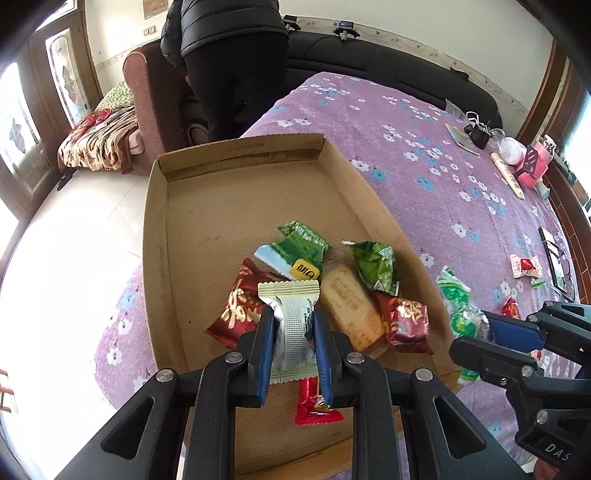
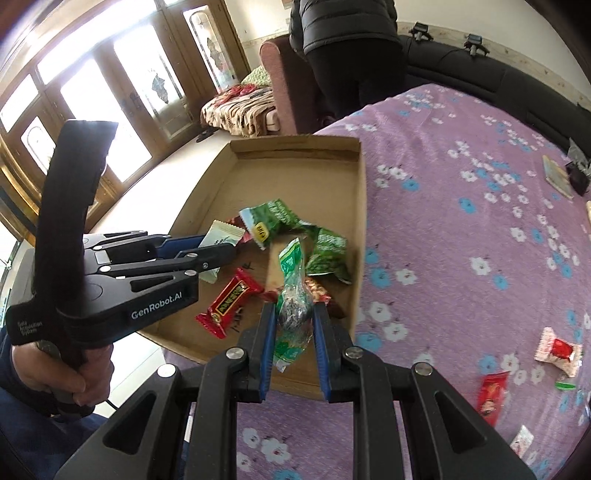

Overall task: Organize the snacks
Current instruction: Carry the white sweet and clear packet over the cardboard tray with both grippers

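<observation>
Cardboard tray (image 1: 159, 236) on a purple floral cloth (image 1: 406, 122), open top, low walls; holds a loose heap of wrapped snacks at its near end: two green packets (image 1: 303, 247), two dark red packets (image 1: 240, 306), a tan biscuit bar (image 1: 351, 299), and a red bar (image 2: 231, 306) lying flat nearest the front wall. Left gripper (image 1: 293, 325): clenched on a white packet (image 1: 291, 317), held upright above the heap, inside the tray's outline. Right gripper (image 2: 294, 321): clenched on a clear green-printed packet (image 2: 293, 314) of dark seeds, poised at the tray's right wall, partly over it; whether it is fully past the wall cannot be told. Still outside on the cloth, well apart from the tray: a white-and-red candy (image 2: 559, 350), a small red packet (image 2: 491, 397), a green scrap (image 2: 565, 386), and a pale packet (image 2: 522, 441) at the near edge. Far end of the cloth: assorted non-snack articles, too small to list. A person in a black jacket (image 1: 229, 33) stands beyond the tray. Hazards, as judged: the seed packet, let go too near the right wall, could catch the rim and slide back onto the cloth; its slick film is pinched at the bulge and may slip. The white packet, dropped on the heap, could topple neighbours or land crooked. The two grippers work close together over the tray and could knock one another. The tray is light and sits near the cloth's left edge; a push could shift it toward the floor.
</observation>
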### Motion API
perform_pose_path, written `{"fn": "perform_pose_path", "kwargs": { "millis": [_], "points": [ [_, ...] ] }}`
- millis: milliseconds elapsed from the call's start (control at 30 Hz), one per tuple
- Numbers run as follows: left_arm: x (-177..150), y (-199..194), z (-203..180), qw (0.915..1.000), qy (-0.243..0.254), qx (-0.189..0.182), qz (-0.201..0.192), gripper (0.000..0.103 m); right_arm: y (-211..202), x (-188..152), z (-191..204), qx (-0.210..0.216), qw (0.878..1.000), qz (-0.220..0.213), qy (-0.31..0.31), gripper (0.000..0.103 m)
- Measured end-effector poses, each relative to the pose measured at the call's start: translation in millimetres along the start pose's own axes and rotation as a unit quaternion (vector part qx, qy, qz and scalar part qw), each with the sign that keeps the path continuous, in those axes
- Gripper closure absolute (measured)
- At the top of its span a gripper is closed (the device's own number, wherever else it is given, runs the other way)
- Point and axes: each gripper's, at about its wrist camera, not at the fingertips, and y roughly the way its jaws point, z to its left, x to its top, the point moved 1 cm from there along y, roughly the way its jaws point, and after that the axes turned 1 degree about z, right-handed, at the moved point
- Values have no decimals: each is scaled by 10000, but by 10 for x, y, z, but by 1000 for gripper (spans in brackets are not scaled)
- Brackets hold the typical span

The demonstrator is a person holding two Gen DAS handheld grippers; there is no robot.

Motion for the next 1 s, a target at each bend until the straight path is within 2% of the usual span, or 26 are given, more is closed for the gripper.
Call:
{"fn": "perform_pose_path", "kwargs": {
  "millis": [433,1000],
  "points": [
    [-77,93,99,9998,28,22,180,82,274,-93,122,236,9991,345,88,84],
    [-95,171,82,9995,111,-30,301,82,403,-115,103,242,9982,526,160,84]
  ]
}}
